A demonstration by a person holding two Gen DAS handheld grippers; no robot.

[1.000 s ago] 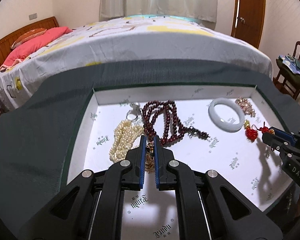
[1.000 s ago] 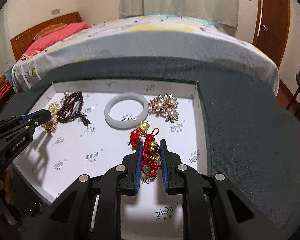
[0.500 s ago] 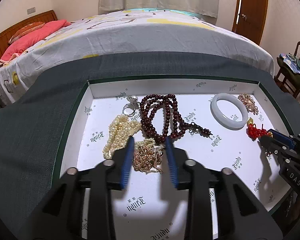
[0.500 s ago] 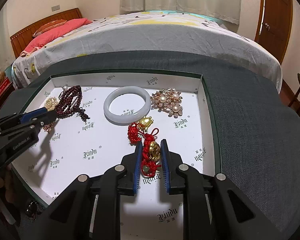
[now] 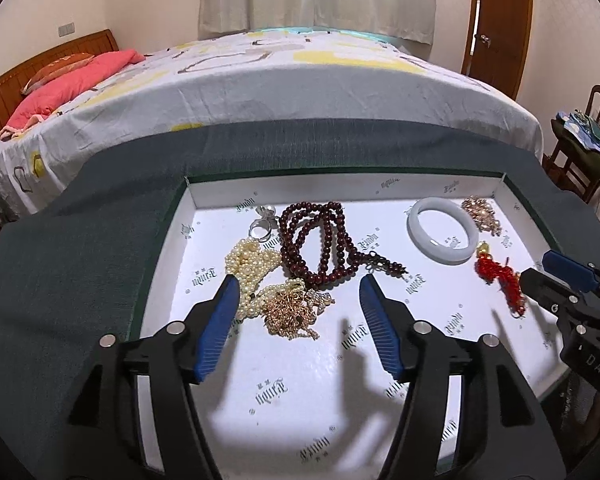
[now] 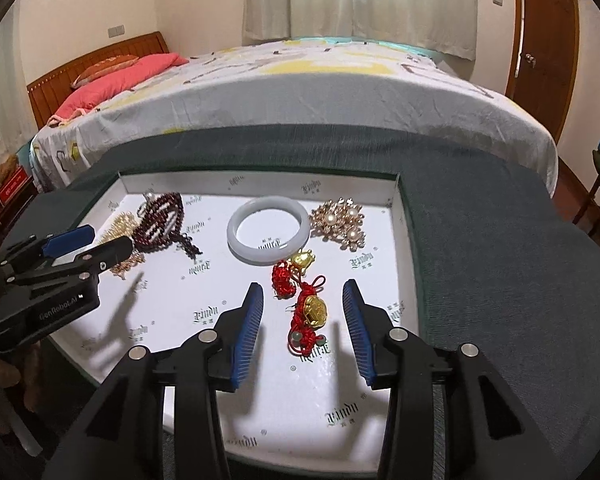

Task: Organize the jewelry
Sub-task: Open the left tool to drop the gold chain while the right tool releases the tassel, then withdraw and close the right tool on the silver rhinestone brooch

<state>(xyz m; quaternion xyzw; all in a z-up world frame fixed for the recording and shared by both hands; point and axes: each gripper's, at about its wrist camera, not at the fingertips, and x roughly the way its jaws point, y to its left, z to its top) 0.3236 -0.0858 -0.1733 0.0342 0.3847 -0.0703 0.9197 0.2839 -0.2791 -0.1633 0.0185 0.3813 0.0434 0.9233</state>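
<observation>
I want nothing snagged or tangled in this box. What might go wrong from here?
The gold chain lies tangled against the pearls, so lifting either may drag the other. The left gripper and right gripper have just opened their jaws; the red charm cord could catch a ribbed pad on withdrawal.

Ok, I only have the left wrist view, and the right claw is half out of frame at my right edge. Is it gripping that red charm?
Observer: No. The right claw has just been opening; the red knotted charm lies on the tray between its pads, touching neither.
Operator: Is there anything on that charm besides red cord?
Observer: A gold medallion at its middle and small green beads at the near end.
Operator: And the brooch past the bangle?
Observer: The brooch is gold-toned with pearls, lying apart from the white bangle.
</observation>
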